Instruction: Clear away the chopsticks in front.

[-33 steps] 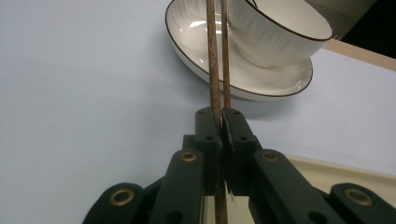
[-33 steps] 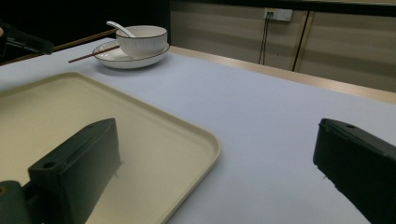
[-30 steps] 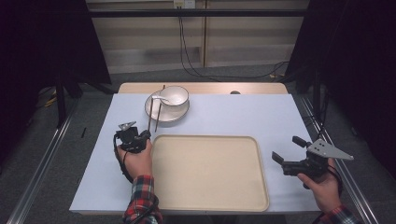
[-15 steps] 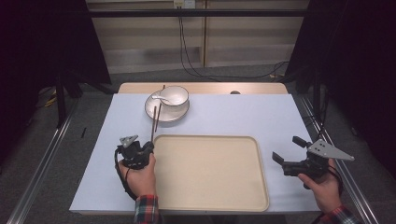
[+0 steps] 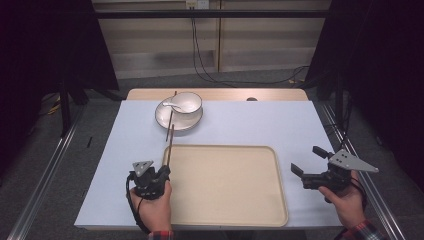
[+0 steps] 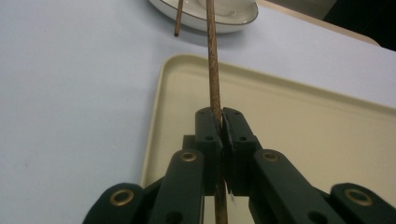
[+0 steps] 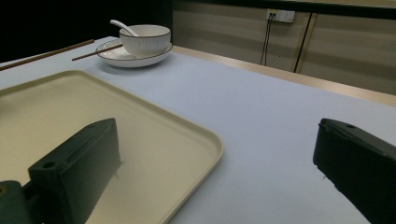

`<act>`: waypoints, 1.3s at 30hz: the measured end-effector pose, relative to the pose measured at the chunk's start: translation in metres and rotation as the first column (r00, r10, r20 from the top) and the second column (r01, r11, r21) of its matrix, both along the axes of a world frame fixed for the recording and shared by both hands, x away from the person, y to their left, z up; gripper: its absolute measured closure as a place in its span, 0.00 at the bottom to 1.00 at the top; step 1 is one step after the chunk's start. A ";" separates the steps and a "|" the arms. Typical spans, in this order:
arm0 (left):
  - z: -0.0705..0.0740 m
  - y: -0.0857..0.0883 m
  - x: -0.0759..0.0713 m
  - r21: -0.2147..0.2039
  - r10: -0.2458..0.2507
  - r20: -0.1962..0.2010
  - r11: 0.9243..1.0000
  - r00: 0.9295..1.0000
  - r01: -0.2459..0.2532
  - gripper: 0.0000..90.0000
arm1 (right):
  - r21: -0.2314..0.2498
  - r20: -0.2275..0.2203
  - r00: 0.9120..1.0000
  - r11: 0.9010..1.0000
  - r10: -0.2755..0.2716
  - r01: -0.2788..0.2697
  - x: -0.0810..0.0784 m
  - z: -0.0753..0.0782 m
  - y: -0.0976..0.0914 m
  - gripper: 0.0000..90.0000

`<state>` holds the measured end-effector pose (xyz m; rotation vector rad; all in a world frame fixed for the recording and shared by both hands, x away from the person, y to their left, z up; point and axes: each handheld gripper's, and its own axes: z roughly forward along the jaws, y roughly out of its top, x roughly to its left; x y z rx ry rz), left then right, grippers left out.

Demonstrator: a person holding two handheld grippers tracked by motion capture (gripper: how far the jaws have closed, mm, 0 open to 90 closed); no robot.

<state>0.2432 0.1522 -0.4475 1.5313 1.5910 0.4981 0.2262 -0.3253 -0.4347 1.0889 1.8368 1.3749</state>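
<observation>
Nothing readable anywhere here, honestly: no text, brand, label or number. The plain beige plastic tray (image 5: pixel 225 185), the white ceramic bowl with a dark rim (image 5: pixel 188 103) at 12 o'clock from it, and the pale blue table cover (image 5: pixel 260 122) are all unmarked. The white wall socket (image 7: pixel 280 16) at the back is too small to show any marking.

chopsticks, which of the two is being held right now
The one clamped in the left gripper, its chopstick running along the tray's left edge. The other chopstick rests across the plate.
</observation>
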 end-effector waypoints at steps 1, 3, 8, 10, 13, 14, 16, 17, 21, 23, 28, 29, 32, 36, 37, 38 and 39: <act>-0.001 0.000 -0.002 0.000 -0.001 -0.004 1.000 1.000 0.001 0.95 | -0.001 -0.001 1.000 1.000 0.002 -0.002 0.000 0.000 0.000 0.00; -0.003 -0.001 -0.005 0.000 -0.005 -0.011 1.000 1.000 0.005 0.95 | -0.002 -0.002 1.000 1.000 0.001 -0.001 0.000 0.000 0.000 0.00; -0.002 -0.004 -0.010 -0.011 -0.032 -0.029 0.999 0.999 0.032 0.95 | -0.001 0.000 1.000 1.000 -0.003 0.003 0.001 0.000 0.000 0.00; -0.002 -0.004 -0.013 -0.018 -0.034 -0.033 0.999 0.999 0.034 0.95 | 0.008 -0.006 1.000 1.000 -0.011 0.011 0.001 0.000 0.000 0.00; -0.003 -0.004 -0.018 -0.027 -0.040 -0.039 0.999 0.998 0.039 0.95 | 0.004 -0.004 1.000 1.000 -0.013 0.013 0.001 -0.001 0.000 0.00; -0.003 -0.004 -0.019 -0.024 -0.044 -0.038 0.999 0.998 0.043 0.95 | 0.007 -0.006 1.000 1.000 -0.011 0.011 0.001 0.000 0.000 0.00; -0.004 -0.005 -0.020 -0.021 -0.053 -0.038 0.998 0.998 0.053 0.95 | 0.008 -0.004 1.000 1.000 -0.014 0.014 0.001 0.000 0.000 0.01; -0.004 -0.005 -0.020 -0.014 -0.053 -0.045 0.999 0.998 0.052 0.95 | 0.001 -0.002 1.000 1.000 -0.008 0.008 0.000 0.000 0.000 0.01; -0.005 -0.006 -0.022 -0.015 -0.056 -0.054 0.998 0.997 0.055 0.95 | -0.001 -0.001 1.000 1.000 -0.008 0.008 0.001 0.000 0.000 0.01; -0.006 -0.005 -0.023 -0.015 -0.052 -0.065 0.999 0.997 0.051 0.95 | 0.007 -0.005 1.000 1.000 -0.016 0.016 0.001 0.000 0.001 0.01; -0.008 -0.007 -0.024 -0.018 -0.052 -0.082 0.999 0.995 0.050 0.95 | -0.009 -0.004 1.000 1.000 -0.002 0.002 0.001 0.000 0.000 0.01; -0.008 -0.006 -0.025 -0.012 -0.063 -0.086 0.998 0.994 0.062 0.95 | -0.008 0.000 1.000 1.000 -0.002 0.002 0.001 0.000 0.001 0.01; -0.009 -0.006 -0.027 -0.008 -0.065 -0.090 0.998 0.994 0.065 0.95 | -0.008 0.002 1.000 1.000 -0.003 0.003 0.001 -0.001 0.001 0.01; -0.010 -0.008 -0.029 -0.019 -0.077 -0.091 0.997 0.993 0.075 0.95 | -0.012 0.000 1.000 1.000 0.001 -0.001 0.001 -0.001 0.002 0.01; -0.010 -0.008 -0.030 -0.019 -0.078 -0.095 0.997 0.992 0.076 0.95 | -0.014 0.000 1.000 1.000 0.002 -0.002 0.000 0.000 0.002 0.01; -0.011 -0.008 -0.030 -0.028 -0.081 -0.097 0.997 0.992 0.079 0.95 | -0.016 0.003 1.000 1.000 0.005 -0.005 0.001 -0.001 0.002 0.01; -0.011 -0.008 -0.031 -0.021 -0.088 -0.102 0.996 0.991 0.086 0.95 | -0.019 0.004 1.000 1.000 0.002 -0.002 0.000 0.000 0.002 0.01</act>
